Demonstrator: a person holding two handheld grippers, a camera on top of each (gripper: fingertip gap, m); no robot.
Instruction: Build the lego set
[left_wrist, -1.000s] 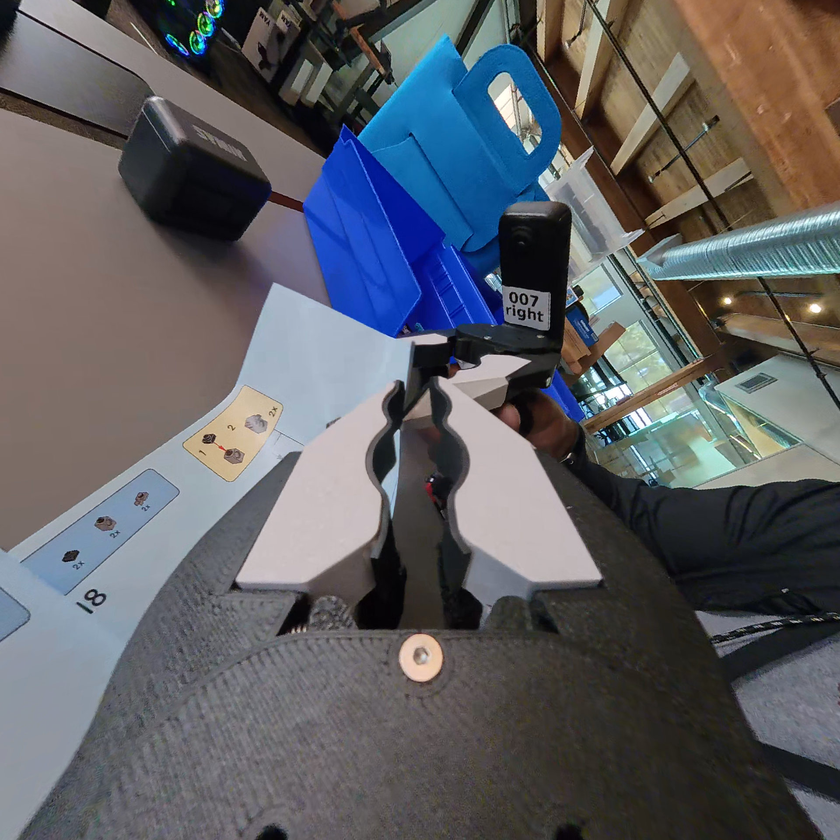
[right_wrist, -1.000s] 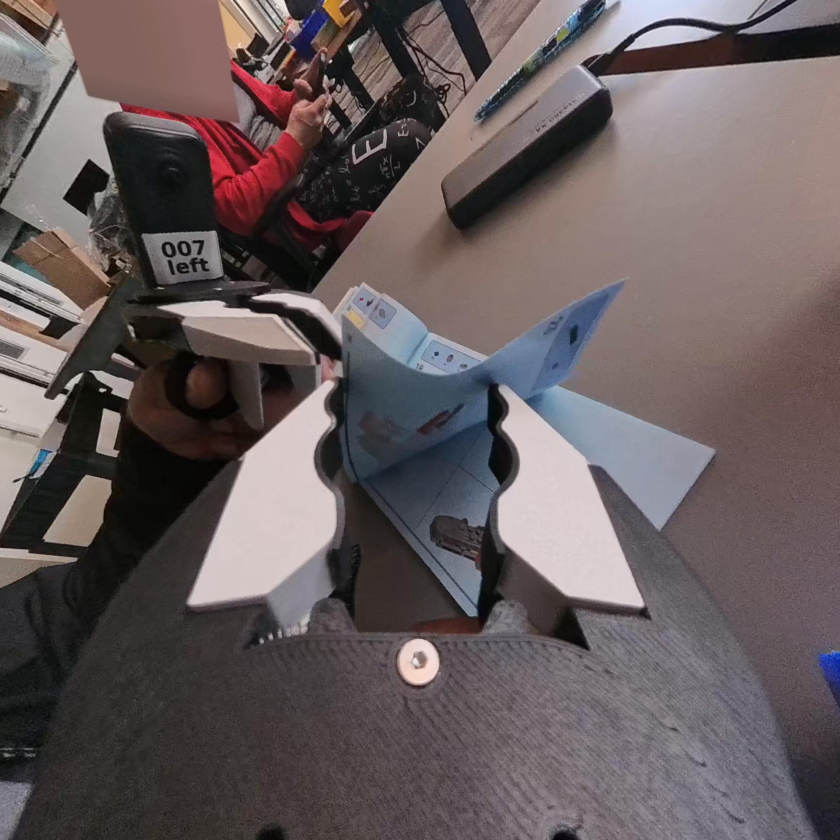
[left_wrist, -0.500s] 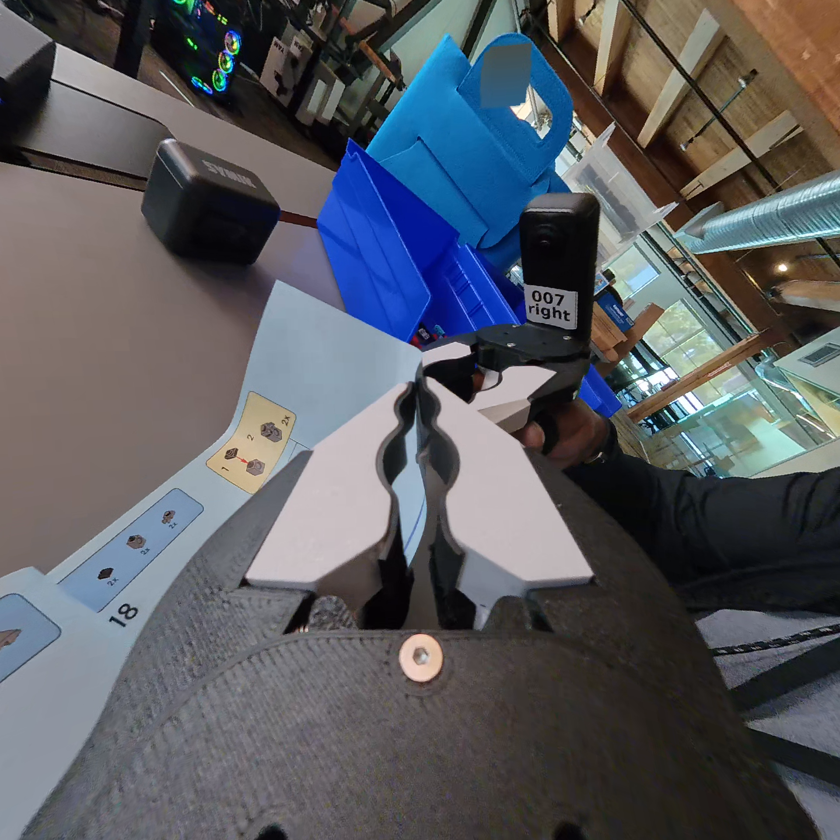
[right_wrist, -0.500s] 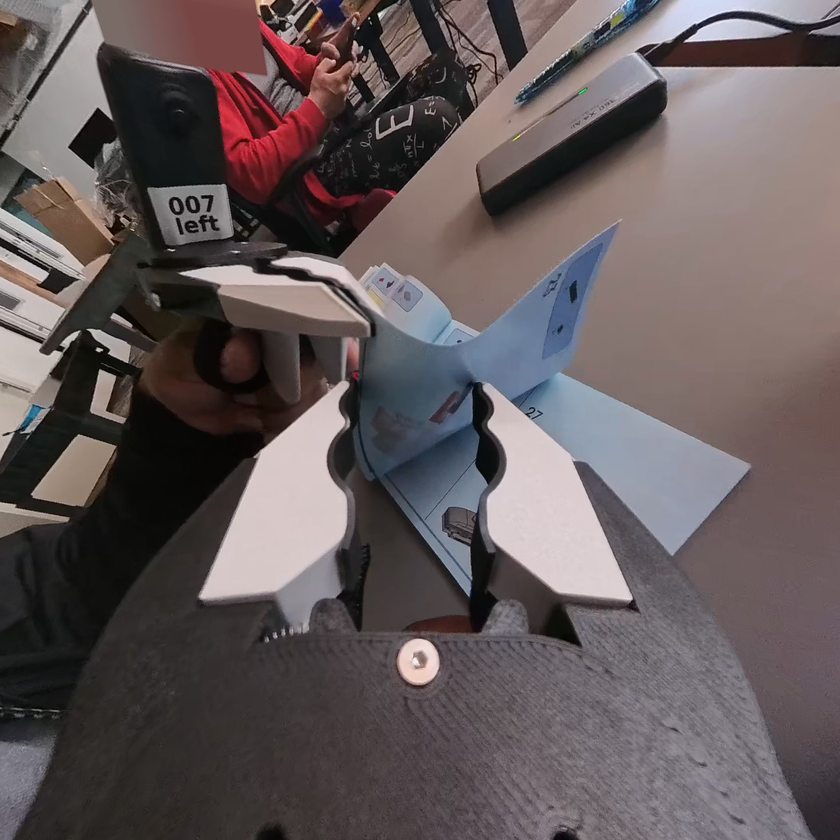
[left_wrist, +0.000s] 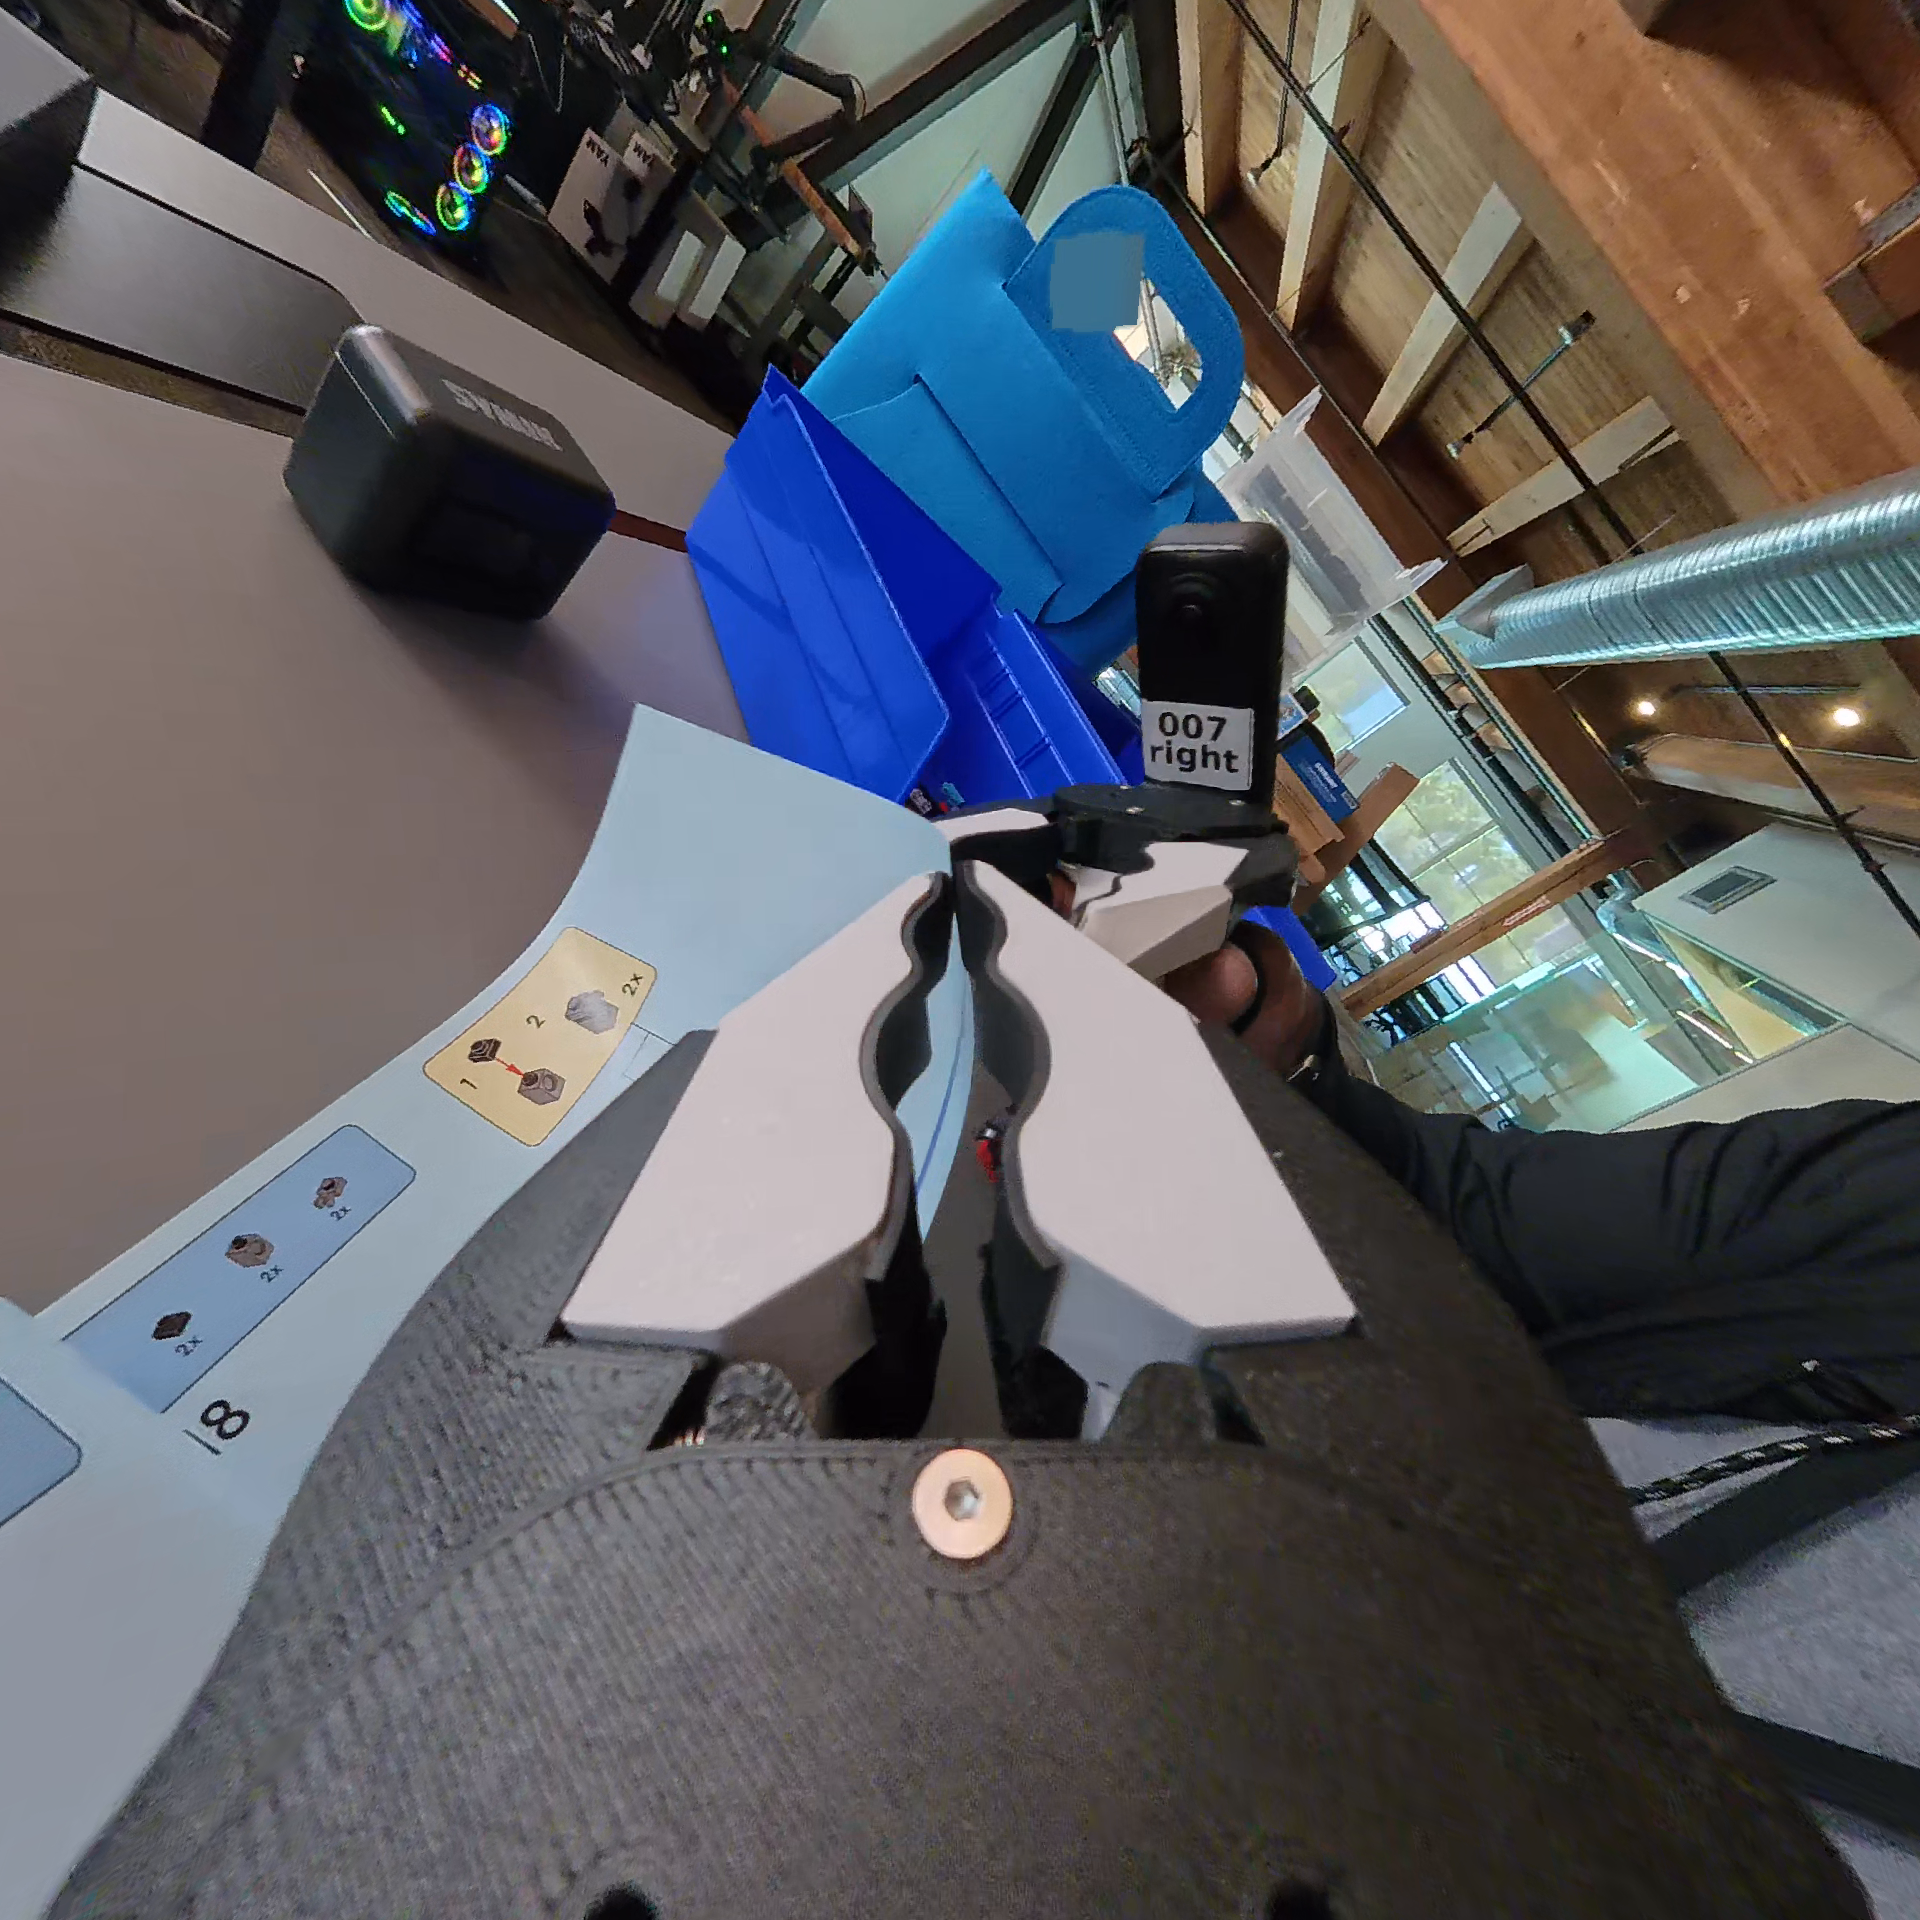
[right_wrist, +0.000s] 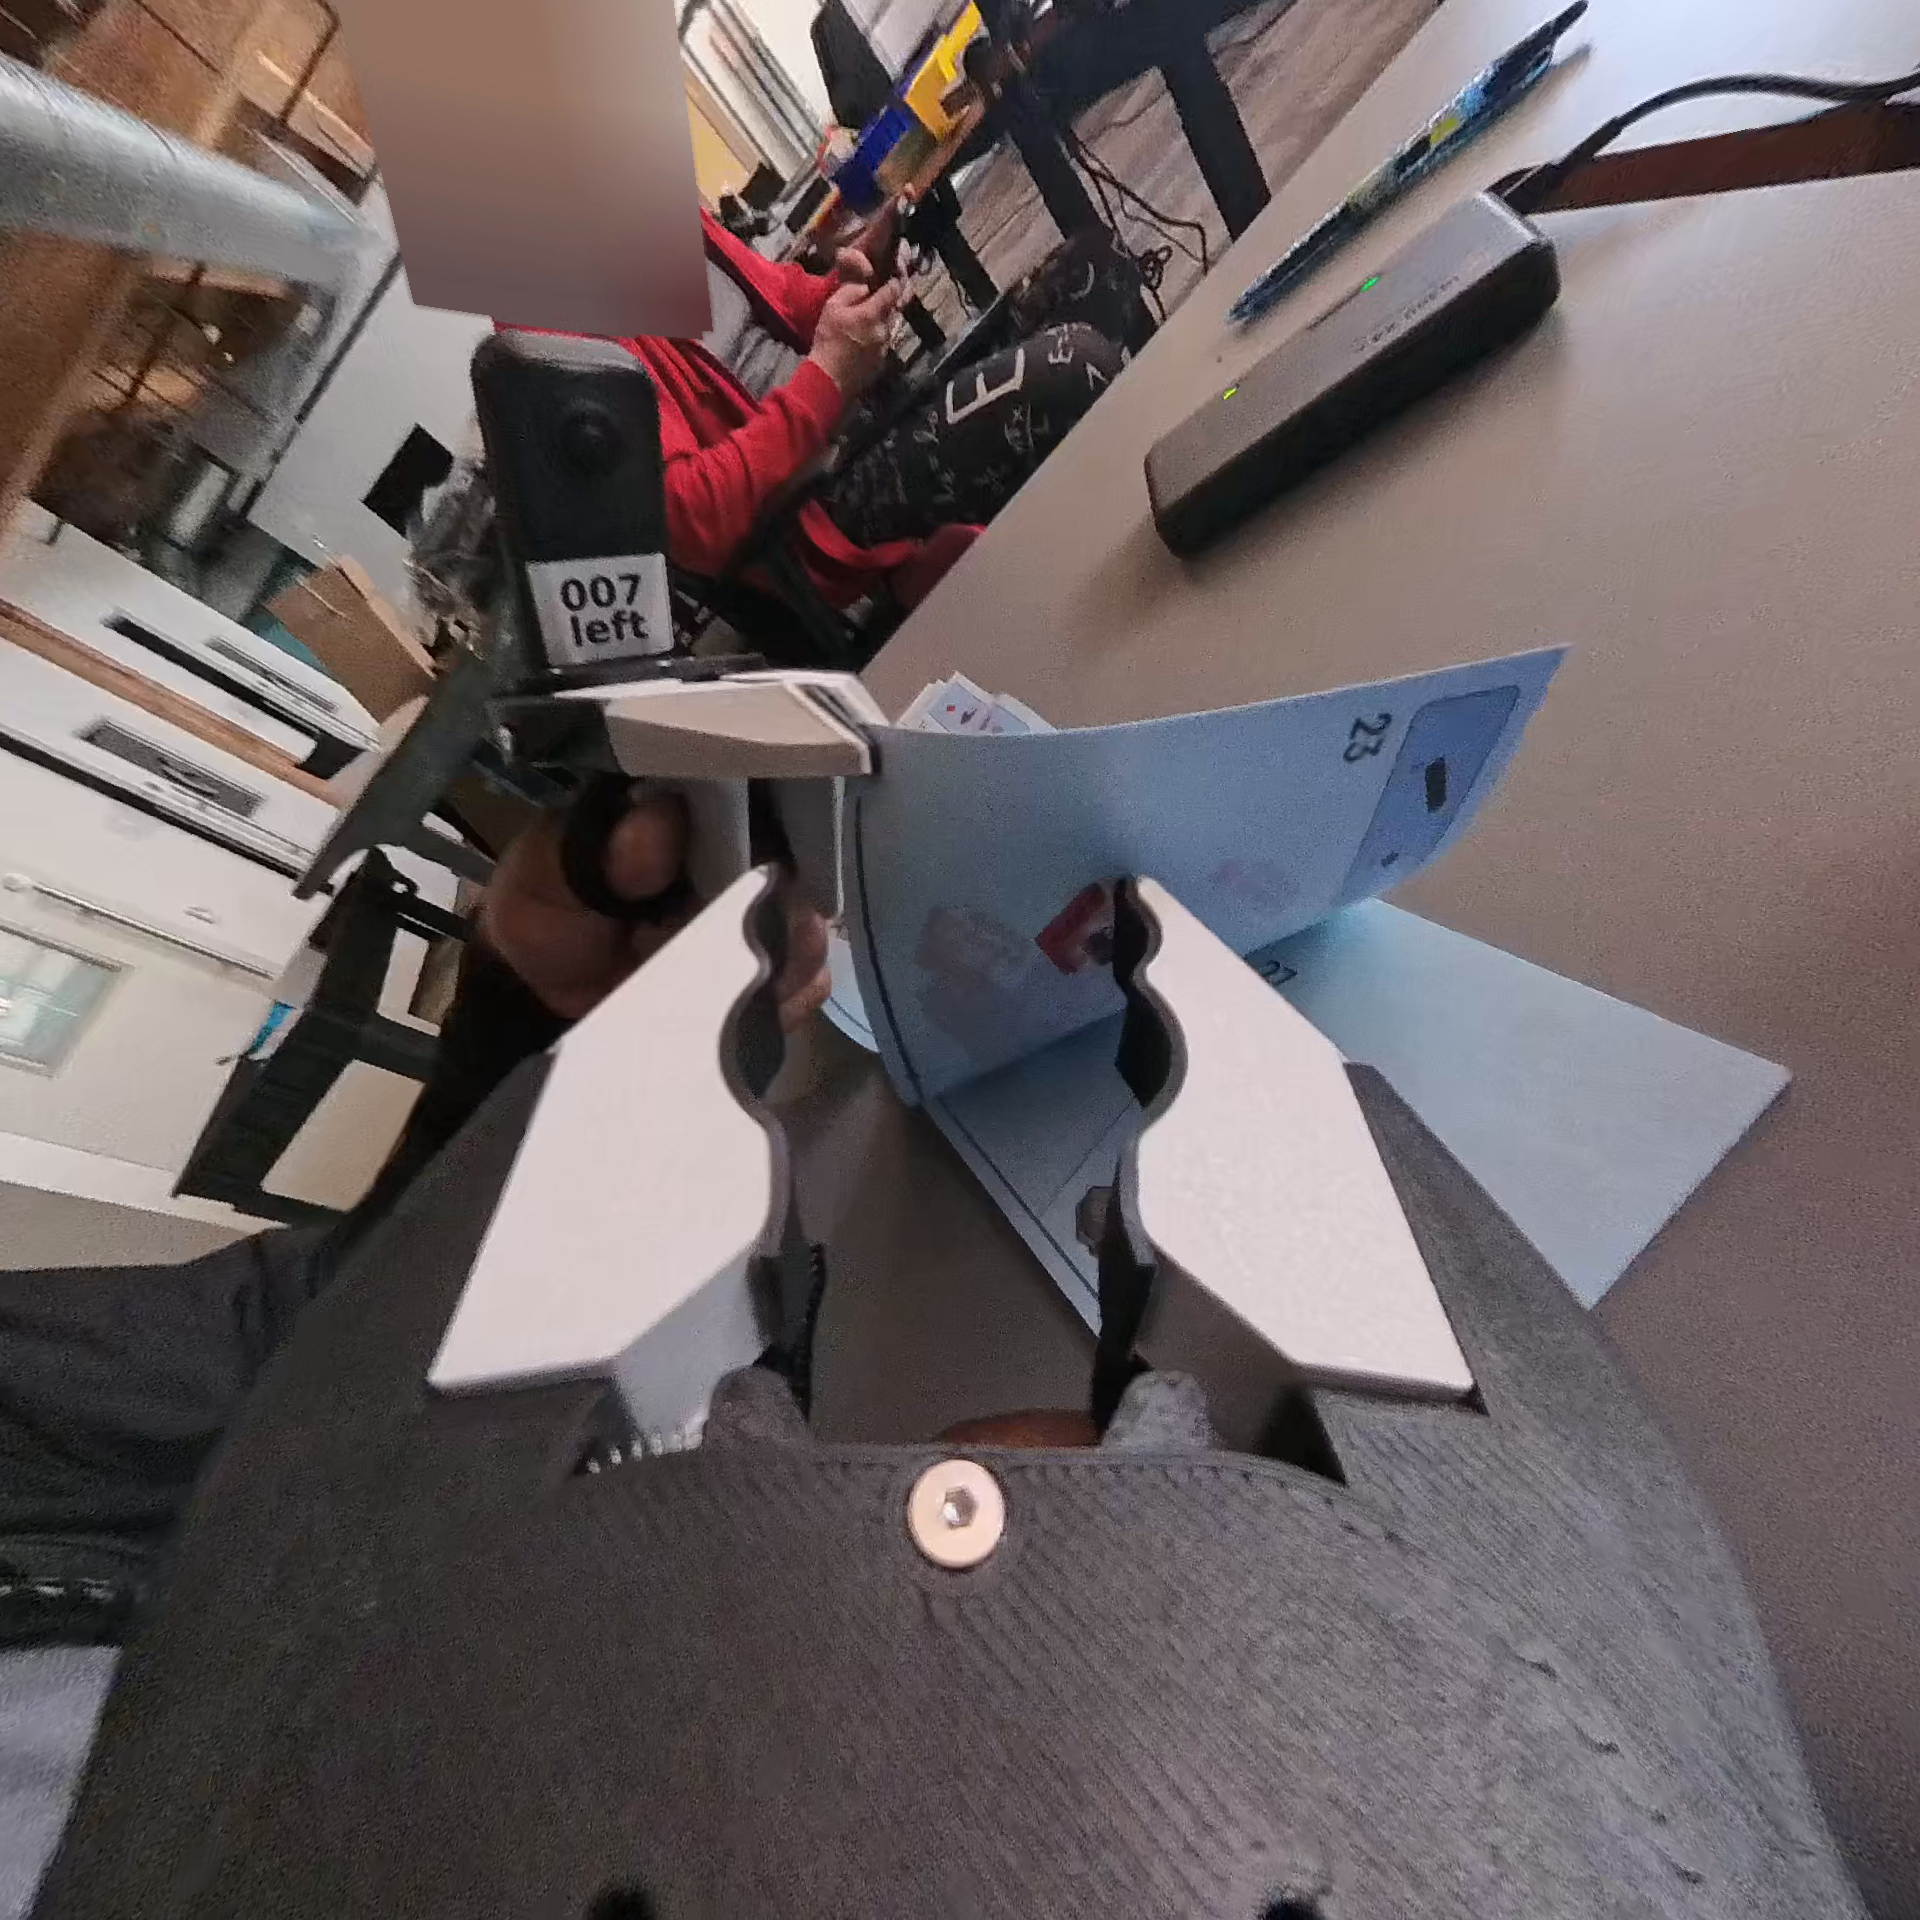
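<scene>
The light blue Lego instruction booklet (left_wrist: 727, 831) lies open on the brown table (left_wrist: 208, 779). My left gripper (left_wrist: 954, 896) is shut on the edge of several pages and holds them lifted and curled. In the right wrist view the same pages (right_wrist: 1143, 810) stand up from the flat pages, pinched by the left gripper (right_wrist: 847, 732). My right gripper (right_wrist: 948, 894) is open and empty, just in front of the raised pages, its right finger overlapping the flat page. It also shows in the left wrist view (left_wrist: 1081, 883), just beyond the left fingertips. No loose bricks are in view.
A black box (left_wrist: 447, 488) sits on the table beyond the booklet. A blue bin (left_wrist: 831, 623) and a blue felt bag (left_wrist: 987, 416) stand behind it. A black power bank (right_wrist: 1351, 384) and a pen (right_wrist: 1403, 156) lie far right. A person in red (right_wrist: 748, 436) sits off the table. My left and right fingertips are right by each other.
My left gripper has closed on the booklet pages and lifted them higher, so they curl over more. My right gripper has stayed open close to the pages.
</scene>
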